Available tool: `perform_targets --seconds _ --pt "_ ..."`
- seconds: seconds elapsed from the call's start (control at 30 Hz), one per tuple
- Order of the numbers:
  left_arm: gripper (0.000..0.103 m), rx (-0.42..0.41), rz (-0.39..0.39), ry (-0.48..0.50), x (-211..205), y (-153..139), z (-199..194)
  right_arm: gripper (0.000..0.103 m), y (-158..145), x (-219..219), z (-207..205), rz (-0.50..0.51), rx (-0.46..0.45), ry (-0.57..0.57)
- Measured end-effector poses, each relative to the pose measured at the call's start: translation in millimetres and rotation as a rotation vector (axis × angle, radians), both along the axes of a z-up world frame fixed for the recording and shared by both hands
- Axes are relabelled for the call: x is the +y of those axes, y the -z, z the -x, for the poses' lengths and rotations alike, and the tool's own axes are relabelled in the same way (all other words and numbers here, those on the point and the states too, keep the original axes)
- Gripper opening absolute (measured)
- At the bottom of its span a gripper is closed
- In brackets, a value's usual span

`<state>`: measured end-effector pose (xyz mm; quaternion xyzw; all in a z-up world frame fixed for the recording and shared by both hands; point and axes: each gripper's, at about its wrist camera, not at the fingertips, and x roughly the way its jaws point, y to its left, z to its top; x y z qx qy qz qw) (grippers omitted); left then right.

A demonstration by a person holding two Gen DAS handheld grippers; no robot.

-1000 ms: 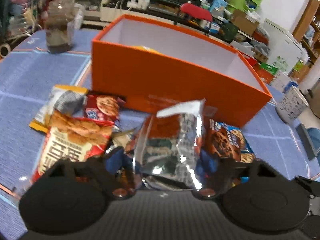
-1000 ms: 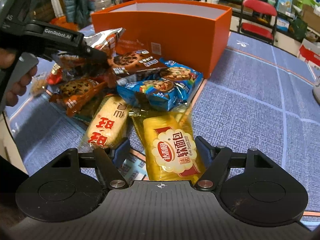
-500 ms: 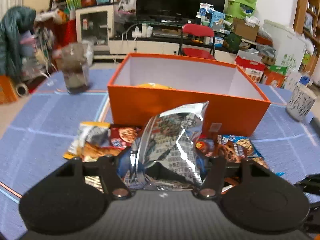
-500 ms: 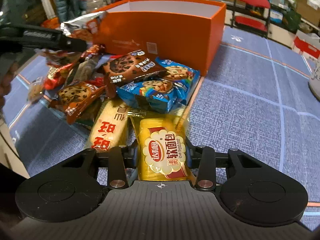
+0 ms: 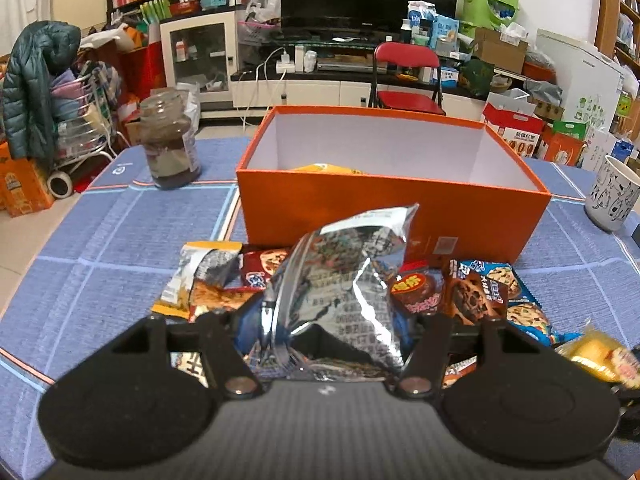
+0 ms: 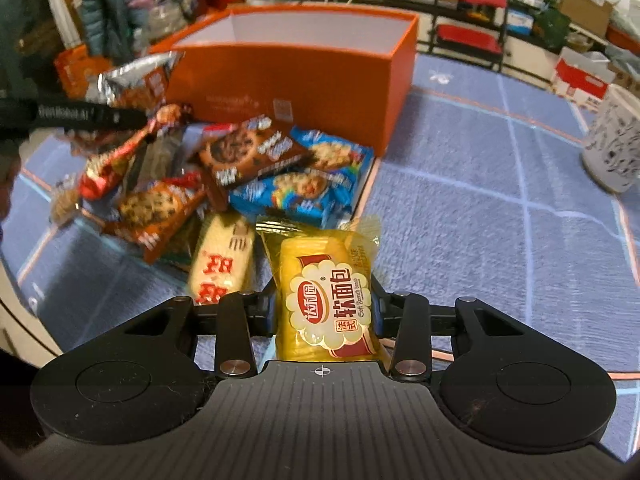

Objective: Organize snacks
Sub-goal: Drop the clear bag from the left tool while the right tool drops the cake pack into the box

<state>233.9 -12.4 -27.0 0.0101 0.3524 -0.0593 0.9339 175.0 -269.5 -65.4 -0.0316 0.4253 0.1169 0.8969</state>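
Box (image 5: 392,216) is sitting mid-worktop (image 5: 100,248), snack pile (image 6: 240,168) lying just before its near wall — one packet (image 5: 326,168) lying inside. Jar (image 5: 170,148) is standing left of the box, cup (image 5: 612,196) right. Foil bag (image 5: 344,300) is sitting in the left tool (image 5: 324,320), bread pack (image 6: 328,304) in the right tool (image 6: 324,312) — before the pile.

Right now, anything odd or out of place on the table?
Mostly the loose snack pile heaped on the table in front of the orange box, packets overlapping at all angles. The silver foil bag in the left gripper is crumpled. No spill or tear visible.
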Motion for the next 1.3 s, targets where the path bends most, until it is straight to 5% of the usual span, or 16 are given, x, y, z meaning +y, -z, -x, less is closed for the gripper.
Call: perform_targets --seconds 0.67,0.93,1.17,1.23,1.3 --pt "0.060 -0.009 0.048 -0.016 13.7 -15.0 14.0 0.023 -49.0 6.3 12.0 0.012 -0.128 0.081" --pt "0.060 -0.080 0.035 -0.044 13.1 -58.9 -50.7 0.023 -96.3 24.3 -58.6 -0.013 -0.233 0.091" --pt "0.060 -0.042 0.022 -0.056 -9.7 -59.0 -138.9 0.023 -100.8 48.2 -156.8 0.014 -0.228 0.105" --pt "0.065 -0.026 -0.006 -0.017 -22.4 -48.1 -156.6 0.025 -93.5 52.0 -179.0 0.043 -0.224 0.120" --pt "0.088 -0.004 -0.025 0.008 -30.2 -37.7 -165.3 0.033 -84.4 53.1 -198.2 0.066 -0.211 0.143"
